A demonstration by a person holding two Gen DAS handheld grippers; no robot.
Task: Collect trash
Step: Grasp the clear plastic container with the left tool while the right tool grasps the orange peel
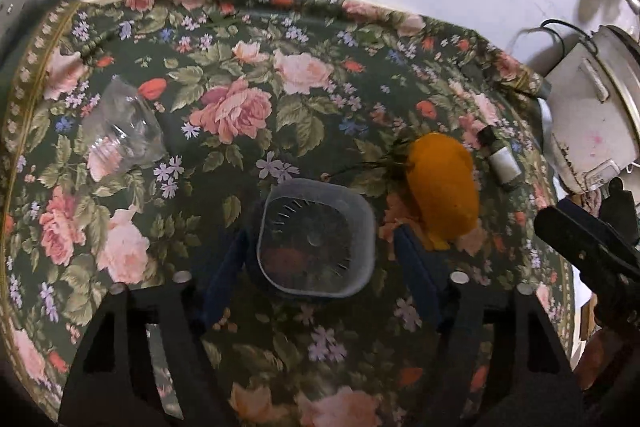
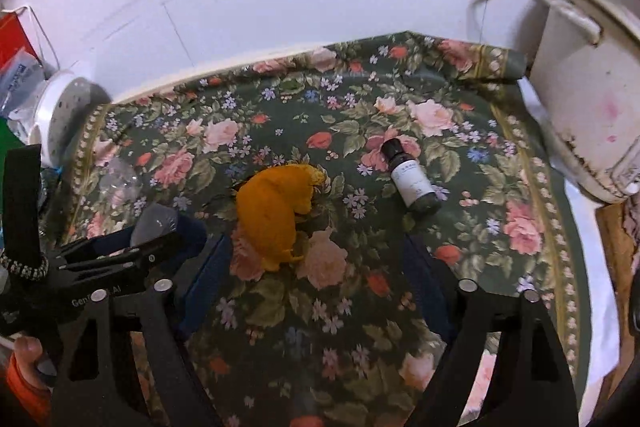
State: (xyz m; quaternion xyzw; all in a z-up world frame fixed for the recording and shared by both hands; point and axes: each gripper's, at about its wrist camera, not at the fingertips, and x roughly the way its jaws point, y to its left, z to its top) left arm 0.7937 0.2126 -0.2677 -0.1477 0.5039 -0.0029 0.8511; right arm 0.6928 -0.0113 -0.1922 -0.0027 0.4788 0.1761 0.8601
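Note:
A clear square plastic tub stands on the floral cloth between the fingers of my left gripper, which is open; a thin gap shows on each side of the tub. An orange peel lies just right of it, and a small dark bottle with a white label lies further right. A crumpled clear plastic piece rests at the left. My right gripper hangs open over the cloth, with the orange peel just ahead by its left finger. The small dark bottle lies beyond its right finger.
A white rice cooker with a black cord stands off the cloth's right edge. A white perforated lid and packets sit at the left. The cloth-covered table meets a white tiled wall behind. A hand holds the left gripper.

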